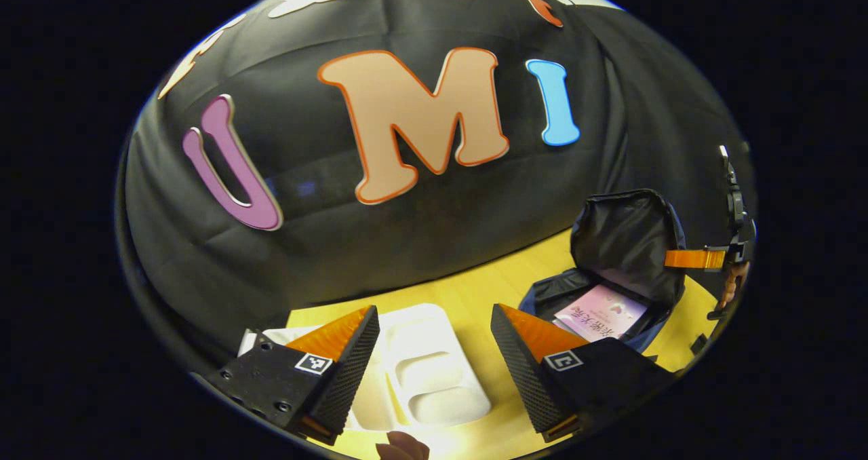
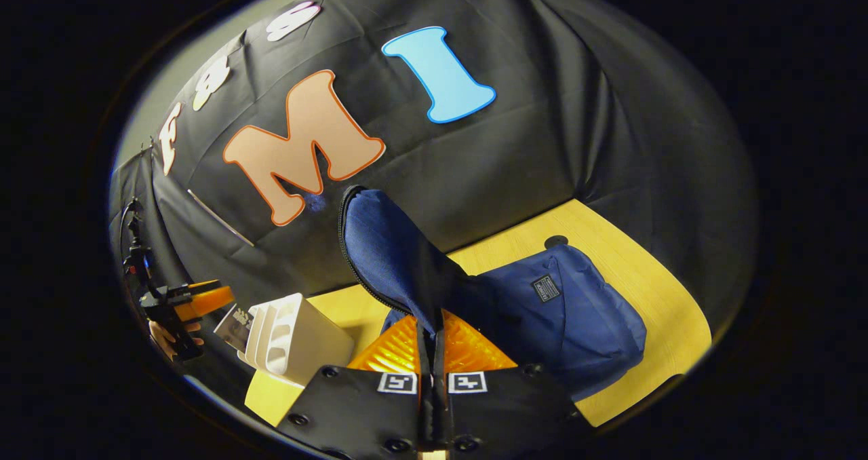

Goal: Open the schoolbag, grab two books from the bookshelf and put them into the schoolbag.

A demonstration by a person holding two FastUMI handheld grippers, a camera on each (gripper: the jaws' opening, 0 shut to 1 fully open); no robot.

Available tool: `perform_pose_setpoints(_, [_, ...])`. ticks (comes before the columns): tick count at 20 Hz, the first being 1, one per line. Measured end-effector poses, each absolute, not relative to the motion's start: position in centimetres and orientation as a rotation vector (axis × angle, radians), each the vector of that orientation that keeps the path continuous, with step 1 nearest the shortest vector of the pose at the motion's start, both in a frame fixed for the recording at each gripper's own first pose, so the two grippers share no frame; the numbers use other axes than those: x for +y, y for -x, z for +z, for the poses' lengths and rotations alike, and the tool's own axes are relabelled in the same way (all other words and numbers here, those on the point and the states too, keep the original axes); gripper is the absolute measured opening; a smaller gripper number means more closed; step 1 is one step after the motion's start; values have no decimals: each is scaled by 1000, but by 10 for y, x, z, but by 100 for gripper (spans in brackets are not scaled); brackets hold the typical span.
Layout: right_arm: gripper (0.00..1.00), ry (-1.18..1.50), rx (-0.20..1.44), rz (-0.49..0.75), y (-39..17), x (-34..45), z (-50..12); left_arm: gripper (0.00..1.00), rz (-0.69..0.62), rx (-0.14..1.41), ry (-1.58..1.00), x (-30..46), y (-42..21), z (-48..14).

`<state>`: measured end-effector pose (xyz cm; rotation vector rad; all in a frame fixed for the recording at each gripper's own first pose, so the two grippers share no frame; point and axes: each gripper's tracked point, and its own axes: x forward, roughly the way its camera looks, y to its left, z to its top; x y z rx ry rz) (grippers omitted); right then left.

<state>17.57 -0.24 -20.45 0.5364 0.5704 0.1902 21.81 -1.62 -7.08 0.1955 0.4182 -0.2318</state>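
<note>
Between hand-held gripper fingers, schoolbag flap.

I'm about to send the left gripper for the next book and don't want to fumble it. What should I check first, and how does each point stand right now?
1. Schoolbag open: ok, its flap stands raised.
2. Flap held: ok, the right gripper is shut on the flap's edge.
3. Left gripper free: ok, fingers apart, nothing between them.
4. First book in the bag: ok, a pink book lies in the opening.
5. Second book ready: cannot tell; the white bookshelf lies under the left gripper and its near slots look empty.
6. Room in the bag: ok, apparently; space shows beside the pink book.
</note>
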Motion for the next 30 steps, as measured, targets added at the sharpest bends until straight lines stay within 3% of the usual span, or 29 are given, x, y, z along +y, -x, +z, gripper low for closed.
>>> perform_pose_setpoints(5, [3, -537, 573, 188, -175, -3, -205, 100, -97, 428, -218, 73, -213, -61])
perform_pose_setpoints(6, [2, -536, 574, 187, -176, -4, -205, 96, -78, 443, -210, 90, -210, -62])
perform_pose_setpoints(10, [2, -535, 573, 185, -176, -3, -205, 100, 2, 482, -190, 154, -199, -68])
perform_pose_setpoints(15, [2, -531, 577, 183, -177, -3, -206, 97, 69, 521, -167, 207, -184, -81])
perform_pose_setpoints(17, [2, -529, 579, 181, -177, -2, -206, 100, 75, 549, -153, 220, -183, -91])
perform_pose_setpoints(20, [3, -522, 588, 188, -177, 3, -208, 96, 75, 633, -101, 233, -184, -119])
perform_pose_setpoints(21, [2, -515, 591, 190, -176, 5, -209, 100, 78, 668, -83, 237, -186, -128])
perform_pose_setpoints(22, [2, -510, 592, 190, -177, 4, -208, 96, 75, 701, -75, 239, -186, -135])
perform_pose_setpoints(30, [2, -520, 591, 172, -177, 3, -209, 96, 27, 919, -92, 251, -207, -183])
